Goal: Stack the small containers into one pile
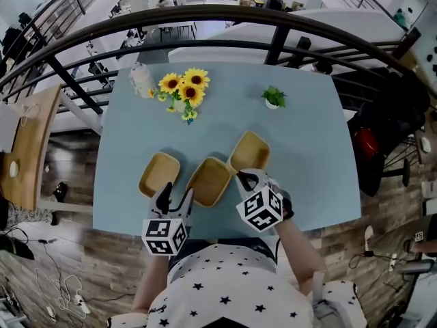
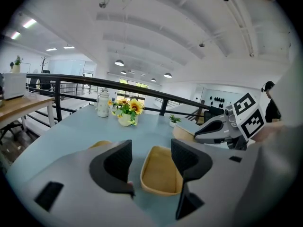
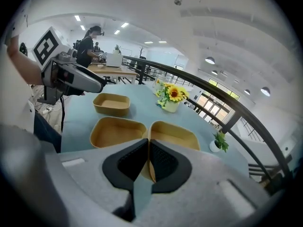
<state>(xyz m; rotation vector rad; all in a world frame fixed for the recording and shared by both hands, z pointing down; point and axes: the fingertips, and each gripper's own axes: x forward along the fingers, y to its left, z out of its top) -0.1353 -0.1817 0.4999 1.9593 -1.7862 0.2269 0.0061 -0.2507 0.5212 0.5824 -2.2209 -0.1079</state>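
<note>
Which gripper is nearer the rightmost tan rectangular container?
Right. The right gripper clamps the rim of the rightmost container; the left gripper hovers open by the middle container.

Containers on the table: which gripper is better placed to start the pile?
Right. The right gripper has its jaws shut on the near rim of the right container, beside the middle container. The left gripper has its jaws open, short of the middle container, holding nothing.
</note>
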